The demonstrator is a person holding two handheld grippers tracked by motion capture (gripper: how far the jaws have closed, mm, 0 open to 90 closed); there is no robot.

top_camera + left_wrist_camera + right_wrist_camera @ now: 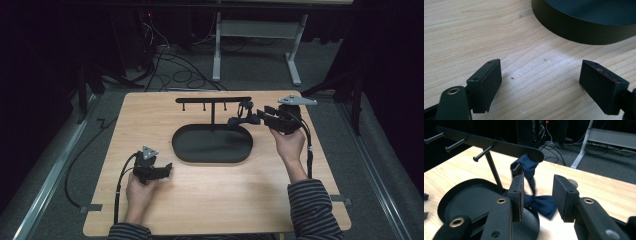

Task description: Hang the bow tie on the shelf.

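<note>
Nearest in the high view, the left gripper (162, 170) rests open on the bench (225, 200); far right, a blue bow tie (243, 119) hangs from the rack (212, 100). Right gripper view: right gripper (537, 195) parted, tie unpinched, so hanging looks done; next, withdraw cleanly

Stand (212, 107): matt black throughout, including oval tray base (190, 150), upright post and peg bar. Bow tie (541, 203) hanging at the stand's bar end: plain dark navy blue. Table (225, 200) under the stand: pale wood, fine grain. Grippers beside the stand: black, grey top plates. Sleeves (312, 205): dark with thin light stripes.
</note>
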